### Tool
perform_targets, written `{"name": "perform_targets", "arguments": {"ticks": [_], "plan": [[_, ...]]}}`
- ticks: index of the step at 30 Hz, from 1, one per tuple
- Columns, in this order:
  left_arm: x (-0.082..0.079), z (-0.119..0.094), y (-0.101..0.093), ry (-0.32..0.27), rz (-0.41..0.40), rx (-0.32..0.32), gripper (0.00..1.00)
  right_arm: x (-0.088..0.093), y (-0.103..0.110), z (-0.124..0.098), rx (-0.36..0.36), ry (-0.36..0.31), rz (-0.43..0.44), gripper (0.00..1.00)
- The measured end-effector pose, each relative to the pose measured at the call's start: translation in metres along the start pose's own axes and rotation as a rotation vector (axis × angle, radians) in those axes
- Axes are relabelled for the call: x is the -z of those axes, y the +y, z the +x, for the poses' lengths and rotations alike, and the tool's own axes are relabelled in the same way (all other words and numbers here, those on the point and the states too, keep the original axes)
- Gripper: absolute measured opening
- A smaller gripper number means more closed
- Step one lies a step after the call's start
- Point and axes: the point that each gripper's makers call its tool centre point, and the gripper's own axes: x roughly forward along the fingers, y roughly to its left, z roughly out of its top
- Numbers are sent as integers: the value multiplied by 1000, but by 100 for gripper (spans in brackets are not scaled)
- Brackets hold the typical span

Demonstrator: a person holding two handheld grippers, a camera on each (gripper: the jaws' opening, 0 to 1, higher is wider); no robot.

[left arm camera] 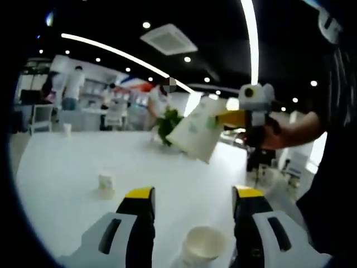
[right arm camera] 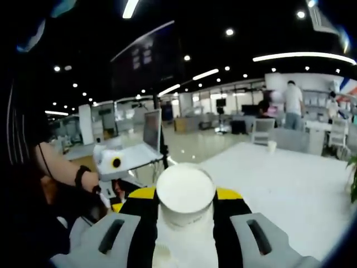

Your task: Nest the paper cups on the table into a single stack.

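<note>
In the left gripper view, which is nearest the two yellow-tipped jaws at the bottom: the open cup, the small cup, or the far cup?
1. Open cup, between the left gripper's jaws.
2. Small cup, on the table to the left.
3. Far cup, at the table's far left edge.

1. The place was a large open-plan office or showroom hall, with a dark ceiling (right arm camera: 167,22) carrying recessed spotlights and long light strips (left arm camera: 111,53).
2. A ceiling air-conditioning vent (left arm camera: 169,39) sat at 12 o'clock in the left gripper view.
3. A broad white tabletop (left arm camera: 67,162), white chairs (right arm camera: 262,129), desks and a monitor (right arm camera: 152,129) stood around, with people (right arm camera: 292,103) standing far off.
</note>
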Motion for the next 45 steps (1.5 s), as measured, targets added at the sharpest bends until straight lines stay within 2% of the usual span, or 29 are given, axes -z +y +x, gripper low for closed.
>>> {"name": "perform_targets", "arguments": {"ticks": [4, 13, 20, 26, 31, 34, 45], "plan": [[-4, 5, -3, -17, 20, 10, 54, 3, 3, 1, -8, 6, 2, 35], [-15, 16, -18, -37, 44, 52, 54, 9, 11, 6, -30, 11, 14, 35], [-21, 20, -23, -55, -1, 73, 55, 8, 16, 8, -39, -6, 23, 35], [-26, 15, -19, -91, -61, 71, 50, 9, 13, 6, -42, -23, 72, 35], [-34, 11, -17, -128, -64, 58, 49, 8, 14, 4, -53, -37, 100, 35], [-36, 10, -17, -133, -104, 64, 46, 9, 16, 4, -62, -41, 114, 35], [-41, 5, -15, -153, -126, 59, 38, 15, 21, 2, -89, -30, 127, 35]]}}
